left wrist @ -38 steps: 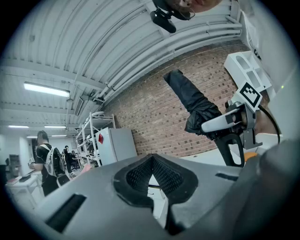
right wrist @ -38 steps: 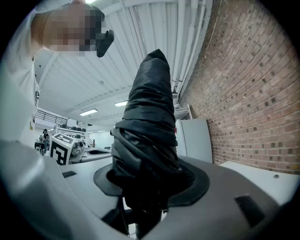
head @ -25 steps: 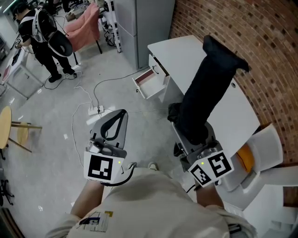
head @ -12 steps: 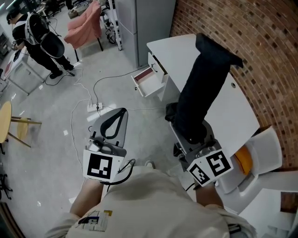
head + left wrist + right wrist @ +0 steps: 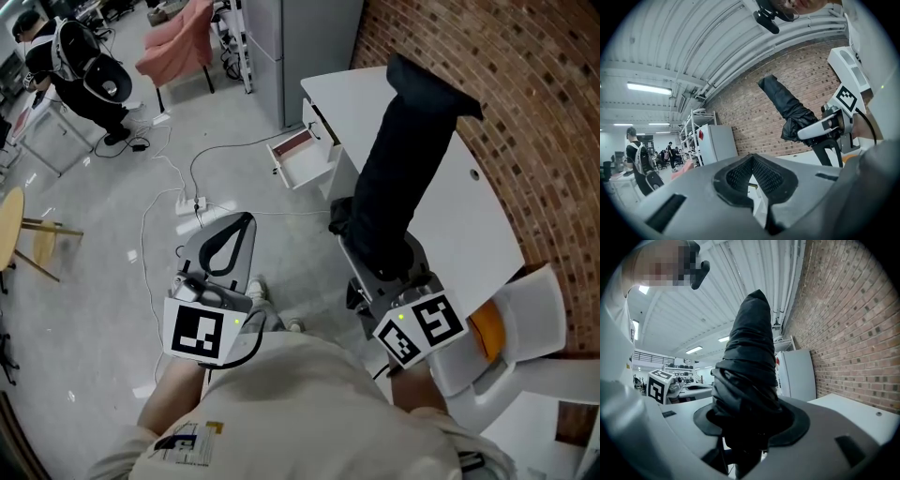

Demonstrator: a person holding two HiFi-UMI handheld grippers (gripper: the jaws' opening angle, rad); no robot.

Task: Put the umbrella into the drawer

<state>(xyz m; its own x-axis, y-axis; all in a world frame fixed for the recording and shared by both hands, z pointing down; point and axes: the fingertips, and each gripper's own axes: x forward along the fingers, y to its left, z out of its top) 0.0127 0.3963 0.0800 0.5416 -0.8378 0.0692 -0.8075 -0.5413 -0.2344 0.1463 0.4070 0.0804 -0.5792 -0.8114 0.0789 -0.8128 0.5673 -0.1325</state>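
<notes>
Jaws of our right gripper (image 5: pixel 747 427) clamp the furled umbrella (image 5: pixel 403 159), long axis along them. Open drawer (image 5: pixel 298 157) lies left of it, ahead; left gripper (image 5: pixel 225 246) closed, empty.

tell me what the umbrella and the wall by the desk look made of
Umbrella: thin black fabric, probably nylon or polyester, matte with a slight sheen; it bunches in soft folds.
Wall: red-brown brick, rough and matte; pale mortar lines show between the bricks.

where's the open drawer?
Head view, upper middle: the drawer sticks out of the white desk's left edge, just left of the upright black umbrella.
</notes>
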